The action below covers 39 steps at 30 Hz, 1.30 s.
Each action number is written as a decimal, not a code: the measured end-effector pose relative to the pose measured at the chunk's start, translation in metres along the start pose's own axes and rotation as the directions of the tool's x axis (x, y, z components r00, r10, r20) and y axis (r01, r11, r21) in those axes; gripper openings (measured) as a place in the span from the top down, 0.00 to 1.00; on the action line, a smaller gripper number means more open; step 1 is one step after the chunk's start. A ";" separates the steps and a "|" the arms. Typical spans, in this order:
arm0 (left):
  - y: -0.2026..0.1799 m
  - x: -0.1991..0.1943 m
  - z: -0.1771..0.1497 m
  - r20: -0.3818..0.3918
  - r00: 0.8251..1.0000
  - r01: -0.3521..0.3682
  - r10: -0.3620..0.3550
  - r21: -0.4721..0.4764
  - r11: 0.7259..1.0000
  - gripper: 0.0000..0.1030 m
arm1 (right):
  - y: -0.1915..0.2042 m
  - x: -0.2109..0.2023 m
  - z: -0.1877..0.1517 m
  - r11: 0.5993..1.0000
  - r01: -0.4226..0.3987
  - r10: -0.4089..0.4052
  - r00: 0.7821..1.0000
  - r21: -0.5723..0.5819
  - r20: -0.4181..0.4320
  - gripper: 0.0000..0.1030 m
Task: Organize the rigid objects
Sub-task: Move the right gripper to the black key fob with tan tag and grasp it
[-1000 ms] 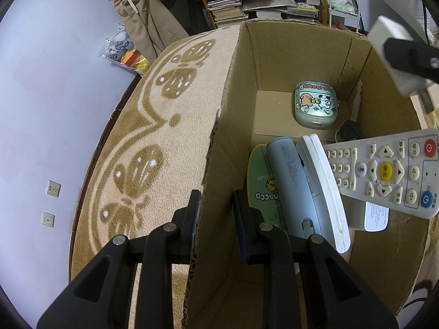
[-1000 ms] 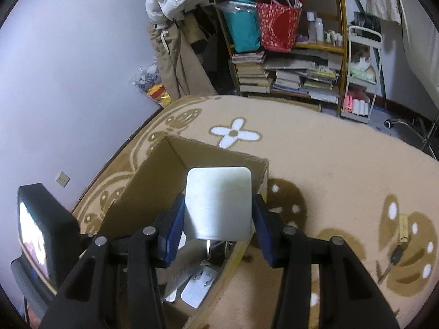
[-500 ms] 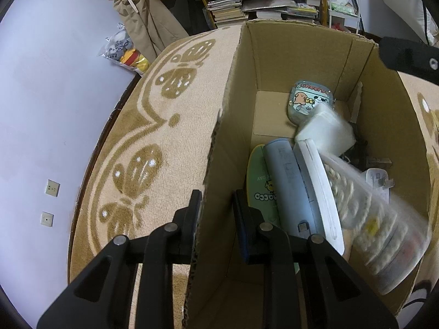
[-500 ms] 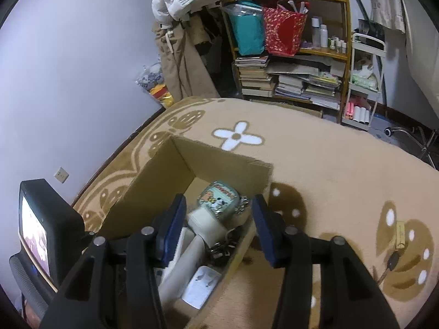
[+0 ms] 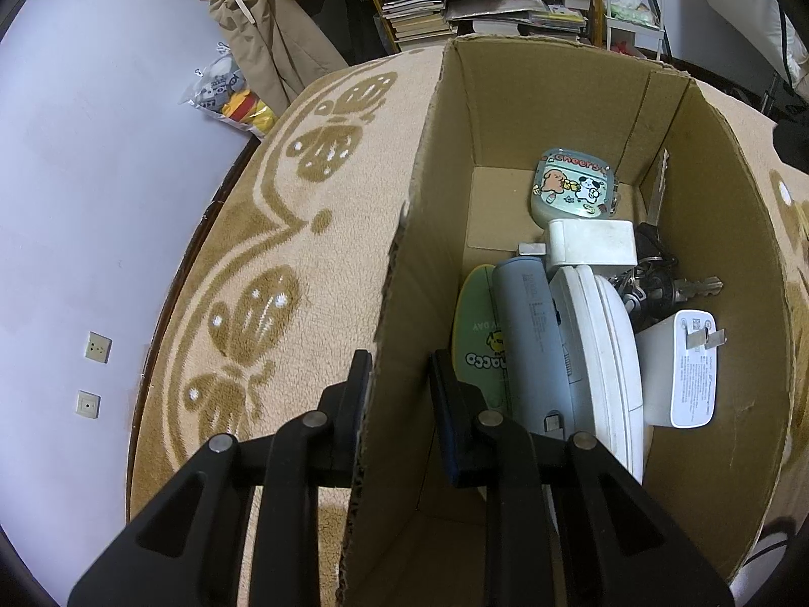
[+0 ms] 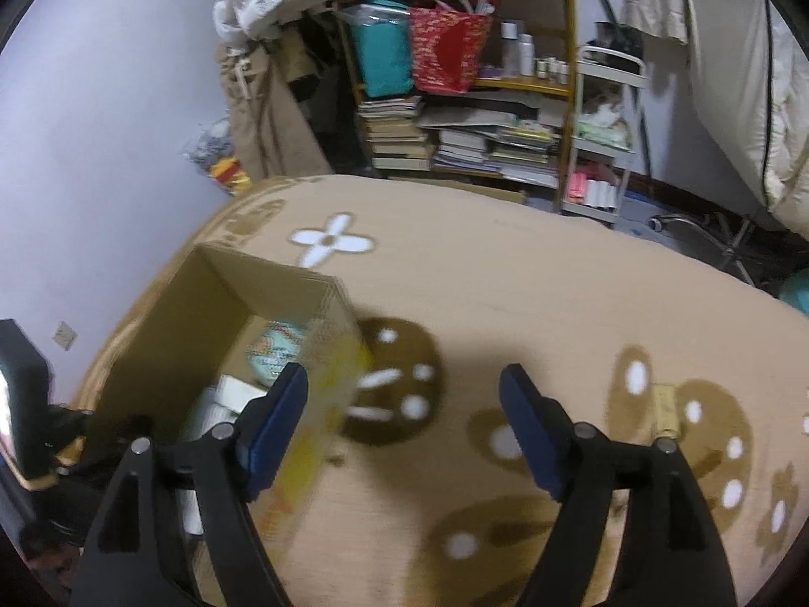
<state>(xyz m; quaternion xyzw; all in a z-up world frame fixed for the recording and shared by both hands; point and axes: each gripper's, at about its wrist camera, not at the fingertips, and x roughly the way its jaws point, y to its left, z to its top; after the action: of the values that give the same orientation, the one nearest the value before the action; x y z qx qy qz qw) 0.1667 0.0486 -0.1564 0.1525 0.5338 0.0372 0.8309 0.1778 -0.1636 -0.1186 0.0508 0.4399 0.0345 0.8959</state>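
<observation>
My left gripper [image 5: 399,384] is shut on the near wall of the cardboard box [image 5: 404,273], one finger inside and one outside. Inside lie a white remote on its edge [image 5: 601,349], a grey case [image 5: 531,334], a green card [image 5: 478,334], a cartoon tin [image 5: 574,187], a white charger block [image 5: 591,243], a white plug adapter [image 5: 687,369] and keys [image 5: 667,286]. My right gripper [image 6: 404,420] is open and empty, above the rug just right of the box [image 6: 222,323].
The box stands on a beige patterned rug [image 6: 531,293]. A small brass object [image 6: 665,412] lies on the rug at the right. A bookshelf [image 6: 470,116] and a white cart [image 6: 601,141] stand behind. A wall [image 5: 76,202] lies left.
My right gripper let go of the white charger block and remote, which dropped into the box. It then opened wide and moved right, away from the box. The left gripper stayed put.
</observation>
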 end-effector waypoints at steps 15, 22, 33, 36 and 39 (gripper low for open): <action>0.000 0.000 0.000 0.000 1.000 -0.001 0.001 0.001 1.000 0.78 | -0.111 0.019 -0.010 0.960 0.220 -0.217 0.975 0.175 -0.035 0.19; -0.001 -0.001 0.000 0.000 1.000 -0.002 0.002 0.001 1.000 0.78 | -0.152 0.031 -0.031 0.926 0.270 -0.253 0.963 0.265 -0.097 0.19; 0.000 -0.001 0.000 -0.001 1.000 -0.009 0.009 0.006 1.000 0.78 | -0.182 0.054 -0.052 0.894 0.301 -0.240 0.947 0.332 -0.213 0.36; -0.001 -0.001 0.000 -0.002 1.000 -0.005 0.005 0.003 1.000 0.78 | -0.184 0.054 -0.052 0.894 0.316 -0.255 0.942 0.318 -0.217 0.41; 0.000 -0.001 0.000 -0.002 1.000 -0.006 0.006 0.004 1.000 0.78 | -0.184 0.054 -0.051 0.893 0.324 -0.262 0.938 0.311 -0.226 0.45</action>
<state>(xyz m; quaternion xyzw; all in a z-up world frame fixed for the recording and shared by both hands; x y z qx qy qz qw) 0.1663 0.0479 -0.1556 0.1556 0.5341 0.0389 0.8301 0.1739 -0.3376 -0.2141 0.1360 0.5198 -0.1744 0.8252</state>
